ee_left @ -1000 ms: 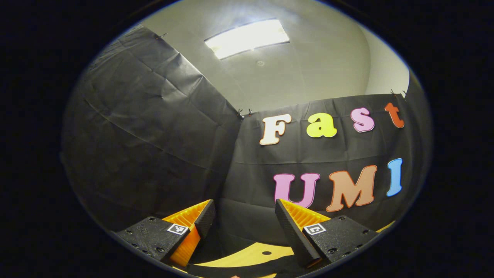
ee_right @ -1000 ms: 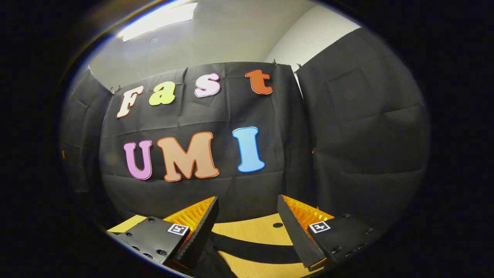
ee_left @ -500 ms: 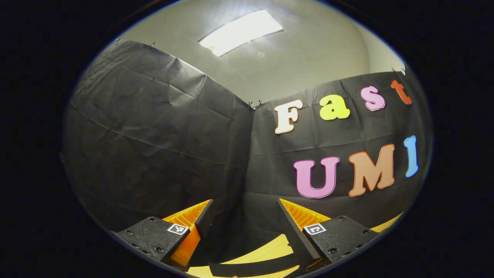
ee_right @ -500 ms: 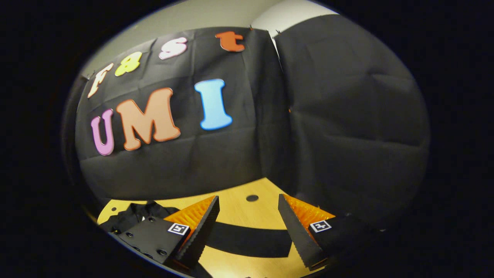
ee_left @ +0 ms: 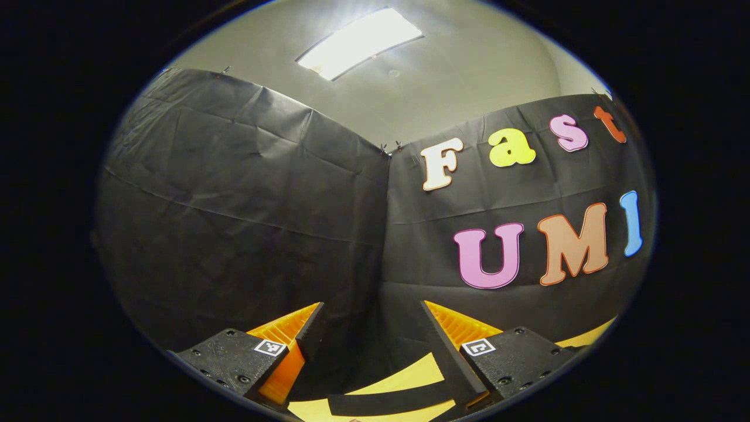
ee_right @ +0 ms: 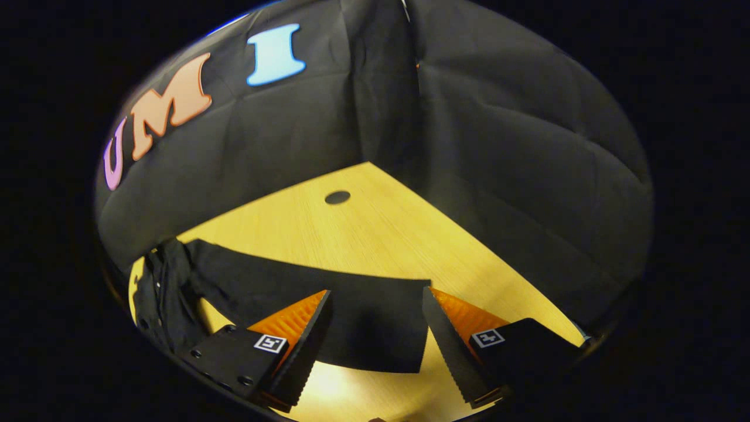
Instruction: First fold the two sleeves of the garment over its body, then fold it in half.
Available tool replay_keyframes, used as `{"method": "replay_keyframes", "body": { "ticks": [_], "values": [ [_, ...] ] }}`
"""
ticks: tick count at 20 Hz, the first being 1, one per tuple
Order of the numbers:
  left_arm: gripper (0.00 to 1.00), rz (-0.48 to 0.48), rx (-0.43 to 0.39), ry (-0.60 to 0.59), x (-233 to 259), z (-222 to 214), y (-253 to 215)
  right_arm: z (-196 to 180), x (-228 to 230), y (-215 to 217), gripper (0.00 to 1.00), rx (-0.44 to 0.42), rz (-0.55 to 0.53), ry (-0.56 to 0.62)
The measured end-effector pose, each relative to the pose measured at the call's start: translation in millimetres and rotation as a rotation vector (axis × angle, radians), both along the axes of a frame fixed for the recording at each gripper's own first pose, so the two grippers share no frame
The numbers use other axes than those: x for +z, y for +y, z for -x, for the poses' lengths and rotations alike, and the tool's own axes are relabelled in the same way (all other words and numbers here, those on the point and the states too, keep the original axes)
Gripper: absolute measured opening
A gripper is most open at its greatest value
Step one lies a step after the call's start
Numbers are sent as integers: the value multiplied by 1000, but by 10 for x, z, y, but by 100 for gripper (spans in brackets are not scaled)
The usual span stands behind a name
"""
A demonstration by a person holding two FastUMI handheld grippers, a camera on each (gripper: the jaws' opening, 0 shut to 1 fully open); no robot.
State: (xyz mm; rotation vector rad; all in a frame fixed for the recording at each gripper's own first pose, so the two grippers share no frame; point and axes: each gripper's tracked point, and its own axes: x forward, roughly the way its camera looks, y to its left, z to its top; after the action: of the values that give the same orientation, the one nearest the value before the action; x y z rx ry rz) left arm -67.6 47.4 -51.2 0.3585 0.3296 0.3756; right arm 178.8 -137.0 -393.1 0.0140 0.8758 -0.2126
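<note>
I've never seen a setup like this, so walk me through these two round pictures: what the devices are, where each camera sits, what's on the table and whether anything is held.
There is no robot arm here: a person holds a two-finger gripper in each hand, and a fisheye camera rides on each one, looking forward along its fingers.

In the left gripper view, the left gripper points up toward the booth's black cloth wall and a ceiling light. Its fingers are apart and hold nothing.

In the right gripper view, the right gripper tilts down over a wooden table with a small round hole. A black garment lies there, one sleeve stretched out flat. The open fingers sit either side of the sleeve's end; I cannot tell whether they touch it. No fold is made yet.
</note>
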Motion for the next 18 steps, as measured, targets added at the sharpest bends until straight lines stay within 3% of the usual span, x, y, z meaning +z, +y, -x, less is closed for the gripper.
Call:
{"method": "replay_keyframes", "body": {
  "ticks": [2,4,9,10,11,12,15,17,18],
  "values": [
    [92,-5,-15,11,-31,108,-67,36,-207,18,94,-5,2,54],
    [92,-21,-22,28,-52,98,-86,92,-330,22,98,-1,39,100],
    [93,-9,-37,55,-132,159,-112,3,-243,75,94,52,72,51],
    [92,-5,-34,58,-144,186,-105,-42,-201,119,89,65,72,41],
    [92,2,-29,61,-157,211,-94,-57,-190,198,75,74,71,39],
    [92,10,-23,62,-163,230,-79,-62,-209,225,68,82,69,35],
    [92,20,-6,58,-147,269,-31,-68,-259,354,30,87,69,34],
    [92,13,-9,49,-77,281,-5,-75,-257,396,12,79,50,37],
    [92,12,-14,41,-37,286,1,-65,-253,393,11,77,30,42]
  ]
}}
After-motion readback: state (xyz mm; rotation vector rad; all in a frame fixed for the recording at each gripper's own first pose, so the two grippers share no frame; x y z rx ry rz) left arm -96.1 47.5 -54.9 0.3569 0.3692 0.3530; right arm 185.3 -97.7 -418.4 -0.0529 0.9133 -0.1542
